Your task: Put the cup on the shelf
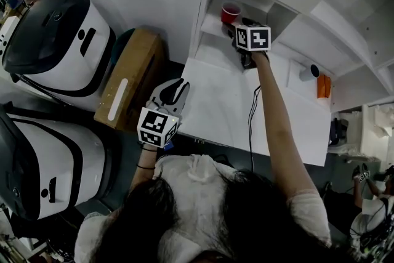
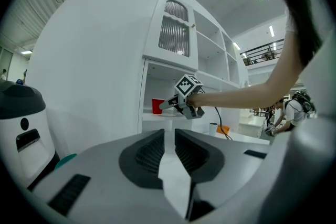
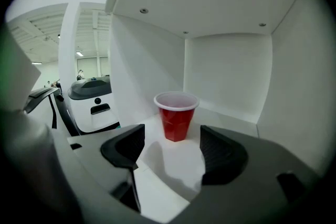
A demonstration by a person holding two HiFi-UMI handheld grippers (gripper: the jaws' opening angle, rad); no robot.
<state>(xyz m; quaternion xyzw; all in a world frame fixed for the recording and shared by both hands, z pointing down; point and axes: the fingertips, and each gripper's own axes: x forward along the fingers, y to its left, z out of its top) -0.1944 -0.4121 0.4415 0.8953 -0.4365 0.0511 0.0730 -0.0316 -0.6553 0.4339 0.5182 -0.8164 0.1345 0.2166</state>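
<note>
A red cup (image 1: 231, 12) (image 3: 176, 115) stands upright on the white shelf (image 1: 212, 26) (image 3: 223, 124), in the lowest compartment near its back left corner. My right gripper (image 1: 239, 32) (image 3: 170, 140) is stretched out to the shelf and open. Its jaws stand a little short of the cup, with nothing between them. The left gripper view shows the cup (image 2: 157, 106) just beyond the right gripper (image 2: 169, 104). My left gripper (image 1: 175, 91) (image 2: 169, 137) hangs low by the table's near left corner, shut and empty.
The white table (image 1: 215, 108) below the shelf carries a white cup (image 1: 309, 72), an orange object (image 1: 324, 86) and a black cable (image 1: 250, 117). Two large white machines (image 1: 58, 40) (image 1: 43, 160) and a cardboard box (image 1: 132, 77) stand to the left.
</note>
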